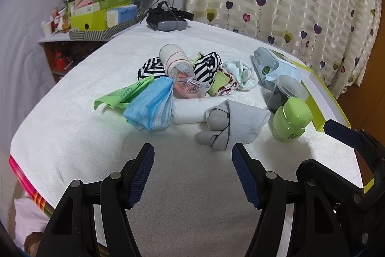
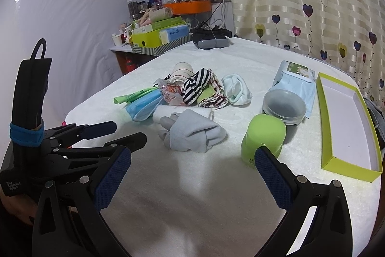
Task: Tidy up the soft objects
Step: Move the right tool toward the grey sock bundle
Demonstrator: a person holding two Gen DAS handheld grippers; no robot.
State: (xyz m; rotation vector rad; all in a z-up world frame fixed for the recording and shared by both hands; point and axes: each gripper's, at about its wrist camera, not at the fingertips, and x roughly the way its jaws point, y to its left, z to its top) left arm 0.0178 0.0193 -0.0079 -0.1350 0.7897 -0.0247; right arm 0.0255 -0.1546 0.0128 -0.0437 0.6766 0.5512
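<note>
Two hand-held grippers above a white towel-covered table (image 1: 72, 117). The left gripper (image 1: 193, 155) hovers over the near edge with its fingers spread wide and nothing between them; the right gripper (image 2: 192, 155) is likewise released and empty, its right finger (image 2: 272, 175) overlapping the lime-green capped bottle (image 2: 262, 139) in view, contact not determinable.

Soft objects lie in a loose pile at the table's centre. Nearest is a grey glove (image 1: 231, 123), rolled, with fingertips pointing near-left. Just behind it lies a folded white cloth (image 1: 192, 110). To the left, a stack of blue face masks (image 1: 150, 108) touches a green plastic bag (image 1: 122, 94). Farther back are two black-and-white striped fabrics (image 1: 207, 68), a red-striped white roll (image 1: 172, 56), a crumpled clear wrapper with red print (image 1: 186, 86), a patterned green cloth (image 1: 222, 86) and a pale mint sock bundle (image 1: 241, 72).

Right of the pile, a wet-wipes pack (image 2: 294, 78) lies behind a dark lidded jar (image 2: 284, 110), which stands just behind the lime-green capped bottle. At the far right edge sits an open lime-green box (image 2: 327, 136), white inside. A black headset (image 2: 211, 39) rests at the far end.
</note>
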